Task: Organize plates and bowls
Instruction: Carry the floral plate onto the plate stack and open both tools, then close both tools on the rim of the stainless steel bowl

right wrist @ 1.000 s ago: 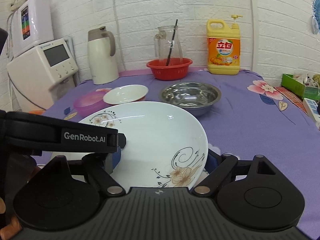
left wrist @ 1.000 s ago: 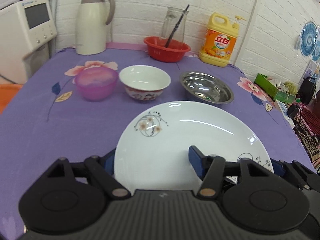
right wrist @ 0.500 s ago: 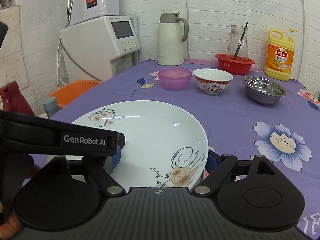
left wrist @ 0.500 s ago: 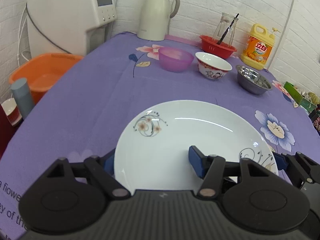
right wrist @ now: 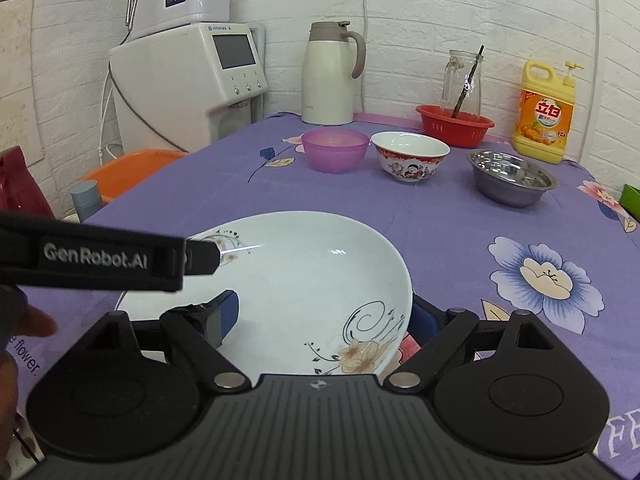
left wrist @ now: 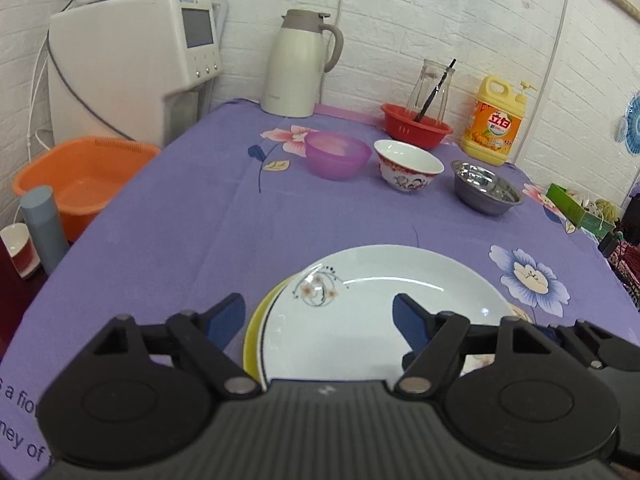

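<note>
Plates sit near the front edge of the counter (left wrist: 180, 220): a white plate (left wrist: 380, 312) with flower prints lies on a yellow plate (left wrist: 254, 332), of which only a thin crescent shows at the left.

The left tool (left wrist: 316, 318) has just been opening. Its jaws stand wide, one blue pad outside the left rim over the cloth and the other above the plate's middle, neither pressing on it.

The right tool (right wrist: 324, 320) straddles the plate's right rim, one pad lying on the inner face and the other tucked against the outer edge, so it seems clamped on the plate. The contact under the rim is hidden.

Beyond the plates a wide stretch of purple cloth lies open up to a row of three bowls: a purple bowl (left wrist: 338, 154), a painted bowl (left wrist: 410, 168) and a steel bowl (left wrist: 486, 192), near one another but apart. Behind them, along the wall, stand a jug (left wrist: 300, 64), a red basket (left wrist: 416, 130) holding a glass jar (left wrist: 430, 88), and a yellow soap bottle (left wrist: 494, 124).

Past the counter's left edge an orange tub (left wrist: 80, 176) sits lower down, beside a white machine (left wrist: 132, 60).

The tools' own bodies cover the near rims of both plates and the counter's front edge. A hand (right wrist: 12, 360) at the left border of the right wrist view is dark and blurred.
</note>
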The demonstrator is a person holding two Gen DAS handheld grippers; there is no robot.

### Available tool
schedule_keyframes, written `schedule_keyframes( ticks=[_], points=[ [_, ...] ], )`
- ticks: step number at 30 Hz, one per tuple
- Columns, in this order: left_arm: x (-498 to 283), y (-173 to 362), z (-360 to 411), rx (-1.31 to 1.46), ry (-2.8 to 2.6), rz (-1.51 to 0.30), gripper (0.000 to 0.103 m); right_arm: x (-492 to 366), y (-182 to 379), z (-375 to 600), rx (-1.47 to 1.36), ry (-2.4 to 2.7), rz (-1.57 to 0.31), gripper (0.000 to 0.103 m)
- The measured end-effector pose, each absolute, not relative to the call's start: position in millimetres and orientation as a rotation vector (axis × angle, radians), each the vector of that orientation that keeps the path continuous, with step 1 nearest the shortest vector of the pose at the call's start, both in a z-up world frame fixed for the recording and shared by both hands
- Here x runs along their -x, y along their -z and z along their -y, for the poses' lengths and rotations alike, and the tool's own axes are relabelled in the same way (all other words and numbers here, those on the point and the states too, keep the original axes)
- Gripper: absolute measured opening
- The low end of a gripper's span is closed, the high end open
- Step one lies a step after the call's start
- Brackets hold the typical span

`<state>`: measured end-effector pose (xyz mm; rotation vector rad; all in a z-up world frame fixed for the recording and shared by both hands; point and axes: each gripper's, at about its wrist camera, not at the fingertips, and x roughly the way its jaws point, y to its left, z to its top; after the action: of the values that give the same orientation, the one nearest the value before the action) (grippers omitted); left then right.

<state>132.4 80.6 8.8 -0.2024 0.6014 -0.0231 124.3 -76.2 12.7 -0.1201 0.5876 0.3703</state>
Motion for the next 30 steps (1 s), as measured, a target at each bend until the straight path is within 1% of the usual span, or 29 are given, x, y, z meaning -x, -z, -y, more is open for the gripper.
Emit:
schedule_keyframes(
  ticks=[2, 3, 4, 5, 6, 9, 14, 22, 30],
  points=[
    [-135.5, -13.8, -79.2, 0.194, 0.012, -0.591, 0.08, -127.3, -8.0, 73.4, 0.186, -0.402, -0.639, 0.103],
    [-137.1, -17.0, -78.0, 0.19, 0.009, -0.581, 0.081, -126.5, -7.9, 77.5, 0.185, -0.41, -0.634, 0.103],
    [-139.0, -20.8, -76.5, 0.184, 0.01, -0.568, 0.083, -124.9, -10.8, 85.6, 0.158, -0.404, -0.614, 0.103],
    [-140.7, -24.3, -74.1, 0.178, 0.005, -0.559, 0.091, -123.8, -15.9, 95.6, 0.121, -0.378, -0.59, 0.103],
    [-141.8, -27.5, -71.0, 0.171, -0.002, -0.547, 0.092, -123.4, -22.3, 107.1, 0.08, -0.35, -0.561, 0.103],
    [-147.2, -38.4, -56.5, 0.131, 0.007, -0.514, 0.093, -126.1, -40.1, 141.5, -0.012, -0.291, -0.508, 0.103],
    [-159.3, -52.8, -30.5, 0.11, 0.065, -0.49, 0.093, -142.2, -52.5, 186.2, -0.102, -0.221, -0.505, 0.103],
    [-189.7, -65.9, 10.4, 0.053, 0.117, -0.491, 0.093, -178.8, -54.7, 234.6, -0.141, -0.173, -0.514, 0.103],
    [-242.3, -61.3, 44.2, 0.01, 0.141, -0.546, 0.093, -230.0, -60.7, 271.8, -0.104, -0.174, -0.508, 0.103]
  ],
)
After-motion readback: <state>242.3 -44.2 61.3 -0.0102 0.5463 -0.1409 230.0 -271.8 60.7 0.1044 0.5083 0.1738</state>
